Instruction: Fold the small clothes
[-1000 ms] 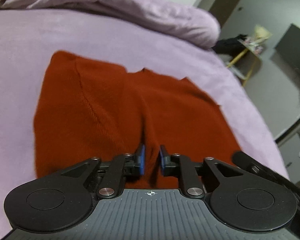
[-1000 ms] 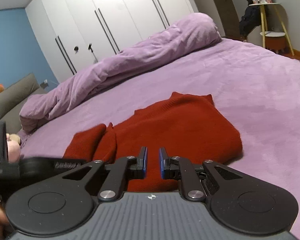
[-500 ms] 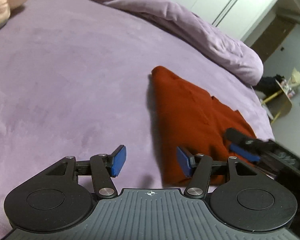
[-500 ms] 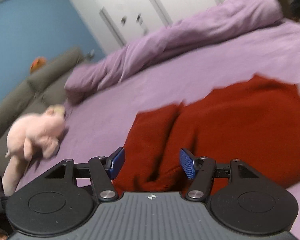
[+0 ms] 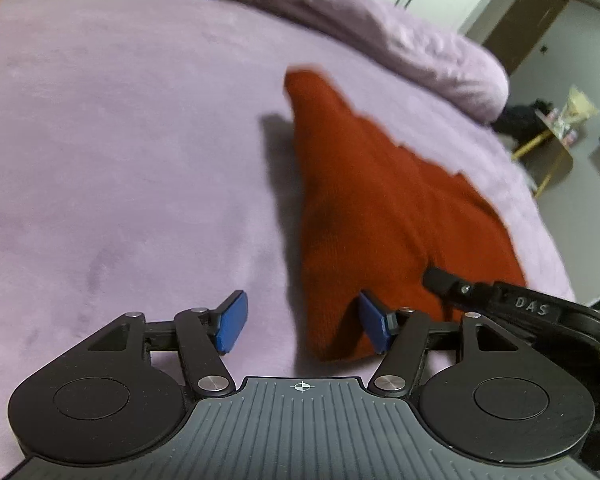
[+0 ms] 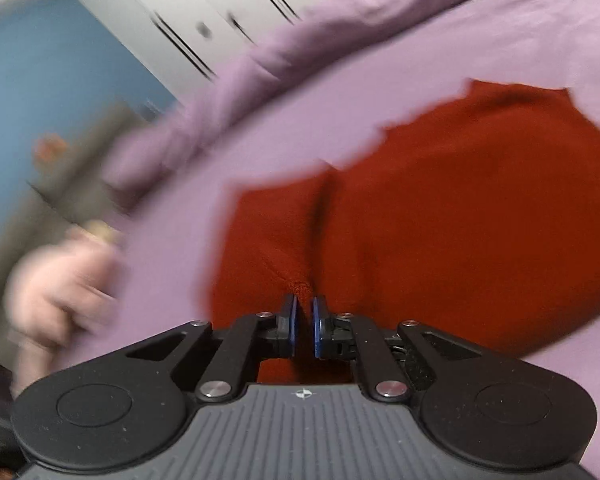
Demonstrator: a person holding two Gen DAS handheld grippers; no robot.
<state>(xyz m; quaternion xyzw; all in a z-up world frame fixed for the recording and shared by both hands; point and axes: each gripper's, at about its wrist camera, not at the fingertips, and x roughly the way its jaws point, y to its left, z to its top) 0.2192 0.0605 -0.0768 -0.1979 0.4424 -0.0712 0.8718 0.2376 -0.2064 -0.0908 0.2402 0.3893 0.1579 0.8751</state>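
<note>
Right gripper [image 6: 303, 327]: blue pads nearly together, pinching a ridge of the red sweater [image 6: 440, 240] at its near edge.
Left gripper [image 5: 300, 322]: jaws spread wide, holding nothing; its right pad [image 5: 374, 326] just touches the sweater's [image 5: 380, 216] near corner, its left pad over bare bedspread.
Sweater position: lying folded on the lilac bedspread [image 5: 120, 140], toward the bed's right side.
Long axis: runs away from the left gripper, narrowing to a far corner.
Open room: broad bare bedspread to the sweater's left; the bed edge is close on its right.
Surroundings: rumpled duvet [image 5: 340, 12] along the far side; pink plush toy [image 6: 56, 292], blurred, well apart; white wardrobe [image 6: 204, 12] beyond.
</note>
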